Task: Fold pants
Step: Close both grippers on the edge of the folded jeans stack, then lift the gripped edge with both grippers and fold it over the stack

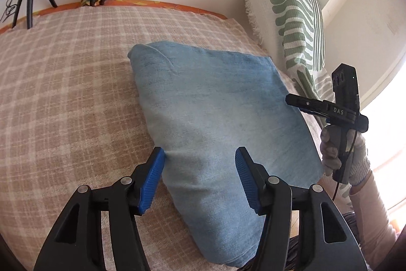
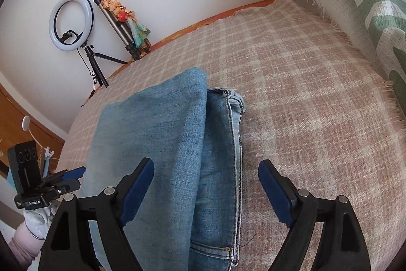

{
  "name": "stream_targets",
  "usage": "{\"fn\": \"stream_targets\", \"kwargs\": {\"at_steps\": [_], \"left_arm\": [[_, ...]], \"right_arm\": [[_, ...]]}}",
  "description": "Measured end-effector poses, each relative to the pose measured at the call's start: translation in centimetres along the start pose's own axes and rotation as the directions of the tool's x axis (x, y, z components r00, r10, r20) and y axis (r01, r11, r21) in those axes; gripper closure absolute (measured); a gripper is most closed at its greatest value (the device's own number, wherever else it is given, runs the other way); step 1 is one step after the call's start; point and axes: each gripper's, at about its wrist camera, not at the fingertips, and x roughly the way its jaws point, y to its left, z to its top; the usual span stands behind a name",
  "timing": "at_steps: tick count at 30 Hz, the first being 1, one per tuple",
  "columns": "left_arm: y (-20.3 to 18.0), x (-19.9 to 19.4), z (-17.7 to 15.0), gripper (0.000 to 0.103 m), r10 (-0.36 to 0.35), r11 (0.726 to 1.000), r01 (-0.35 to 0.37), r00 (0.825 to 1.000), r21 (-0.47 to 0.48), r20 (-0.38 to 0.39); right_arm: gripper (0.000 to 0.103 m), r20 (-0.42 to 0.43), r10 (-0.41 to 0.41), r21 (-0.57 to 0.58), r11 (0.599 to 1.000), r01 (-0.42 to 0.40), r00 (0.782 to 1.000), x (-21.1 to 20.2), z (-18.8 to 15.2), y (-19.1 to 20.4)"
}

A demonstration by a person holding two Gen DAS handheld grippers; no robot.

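Light blue denim pants [image 1: 215,113] lie folded in a thick stack on a pink plaid blanket [image 1: 63,80]. My left gripper [image 1: 200,164] hovers open over the near left part of the stack, with its left pad [image 1: 152,179] at the fold's edge. In the right wrist view the pants [image 2: 165,139] show their layered, stitched side and a waistband seam near the bottom. My right gripper [image 2: 206,166] stands wide open above that side edge, one finger over denim, the other over blanket. Gloved hands [image 1: 332,156] hold each tool.
A white and green patterned throw [image 1: 297,17] is draped at the blanket's right edge. Against the far wall stand a ring light on a tripod [image 2: 71,22] and folded stands wrapped in a bright scarf [image 2: 121,19]. Wooden furniture [image 2: 15,118] sits at the left.
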Motion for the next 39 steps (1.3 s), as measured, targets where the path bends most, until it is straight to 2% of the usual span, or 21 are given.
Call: {"fn": "stream_targets", "kwargs": {"at_steps": [5, 8, 13, 15, 16, 18, 19, 23, 25, 28, 31, 39], "left_arm": [[1.0, 1.7, 1.1, 0.045, 0.014, 0.999, -0.015, 1.0, -0.046, -0.021], [1.6, 2.4, 1.5, 0.045, 0.003, 0.997, -0.005, 1.0, -0.079, -0.027], [2.8, 3.4, 1.6, 0.045, -0.031, 0.99, 0.025, 0.999, -0.142, -0.038], [3.1, 3.9, 1.5, 0.045, -0.047, 0.986, 0.039, 0.998, -0.164, -0.044], [3.2, 3.9, 1.4, 0.045, -0.05, 0.985, 0.044, 0.998, -0.165, -0.036], [2.9, 4.0, 1.5, 0.045, -0.047, 0.987, 0.041, 0.998, -0.155, -0.029], [2.8, 4.2, 1.6, 0.045, -0.051, 0.987, 0.046, 0.998, -0.155, -0.03], [2.5, 4.7, 2.1, 0.046, -0.065, 0.982, 0.06, 0.998, -0.177, -0.023], [2.1, 4.9, 2.1, 0.061, -0.071, 0.981, 0.066, 0.997, -0.185, -0.017], [1.4, 4.6, 2.2, 0.074, -0.057, 0.985, 0.057, 0.998, -0.161, 0.003], [1.2, 4.1, 2.3, 0.081, -0.052, 0.986, 0.056, 0.998, -0.16, 0.03], [-0.1, 1.6, 2.7, 0.087, -0.061, 0.993, 0.071, 0.993, -0.099, 0.099]], "right_arm": [[0.015, -0.042, 0.033, -0.013, 0.999, -0.034, 0.999, 1.2, -0.6, 0.1], [0.012, -0.044, 0.048, -0.047, 0.998, -0.05, 0.998, 1.5, -0.8, 0.7], [0.013, -0.047, 0.084, -0.067, 0.994, -0.087, 0.995, 1.8, -1.0, 1.2], [0.025, -0.052, 0.117, -0.053, 0.991, -0.12, 0.992, 1.9, -1.0, 1.1], [0.038, -0.064, 0.156, -0.022, 0.987, -0.158, 0.986, 2.2, -1.0, 0.9], [0.046, -0.048, 0.179, 0.014, 0.984, -0.179, 0.983, 2.5, -1.1, 0.6], [0.054, -0.055, 0.187, 0.023, 0.982, -0.186, 0.981, 2.7, -1.2, 0.7], [0.069, -0.028, 0.158, 0.013, 0.987, -0.157, 0.987, 2.1, -1.2, 1.4], [0.073, -0.015, 0.132, -0.002, 0.991, -0.132, 0.991, 1.8, -1.2, 2.0], [0.077, 0.0, 0.093, -0.022, 0.995, -0.093, 0.996, 1.4, -1.0, 2.8], [0.08, 0.025, 0.071, -0.037, 0.997, -0.07, 0.997, 0.6, -0.9, 3.8], [0.085, 0.09, 0.062, -0.123, 0.991, -0.05, 0.994, -2.1, -0.7, 7.4]]}}
